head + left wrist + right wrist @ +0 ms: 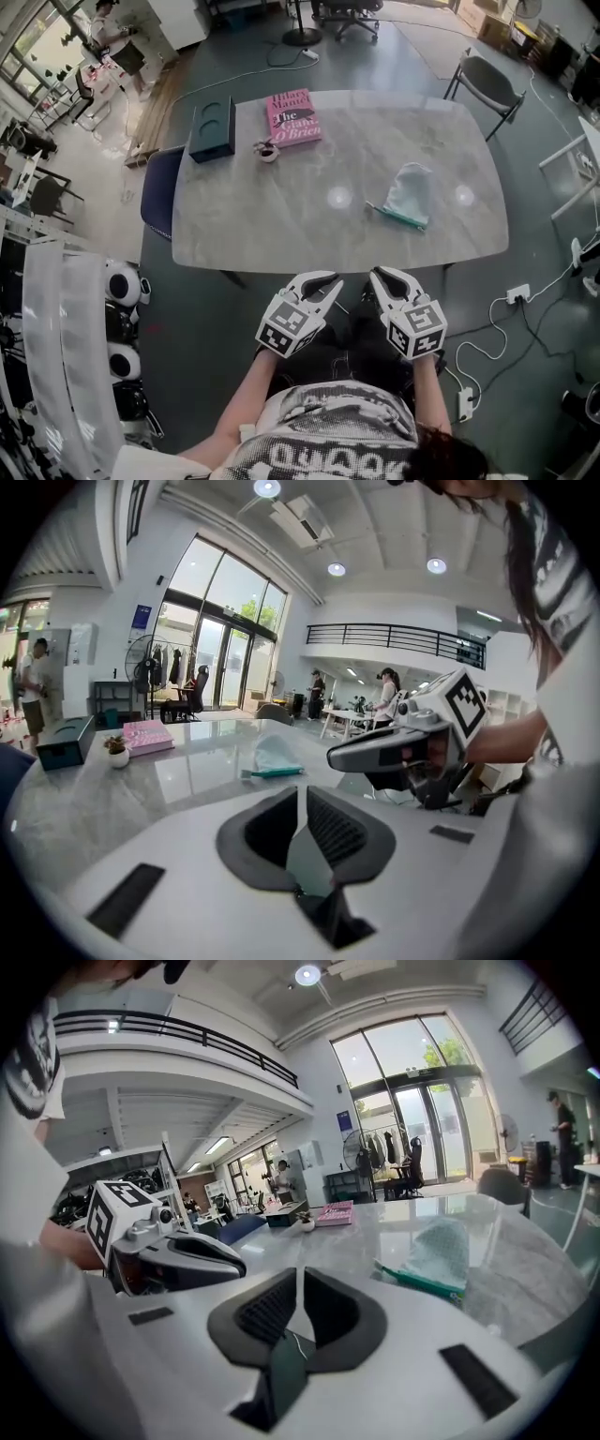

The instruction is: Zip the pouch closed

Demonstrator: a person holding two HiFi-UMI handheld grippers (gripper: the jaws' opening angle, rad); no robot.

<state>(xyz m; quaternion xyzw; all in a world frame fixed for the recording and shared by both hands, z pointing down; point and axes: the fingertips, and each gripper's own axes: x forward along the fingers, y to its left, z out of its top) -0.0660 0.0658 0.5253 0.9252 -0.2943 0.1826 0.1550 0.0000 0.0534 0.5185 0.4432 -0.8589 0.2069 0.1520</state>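
A pale mint pouch with a teal zip edge lies on the right half of the marble table, untouched; it also shows in the left gripper view as the pouch and in the right gripper view as the pouch. Both grippers hover side by side below the table's near edge, well short of the pouch. My left gripper has its jaws nearly together with nothing between them. My right gripper stands the same way, and nothing is in it.
A pink book, a dark box and a small potted plant sit at the table's far left. A blue chair stands at the left edge, a grey chair at the far right. Cables and power strips lie on the floor.
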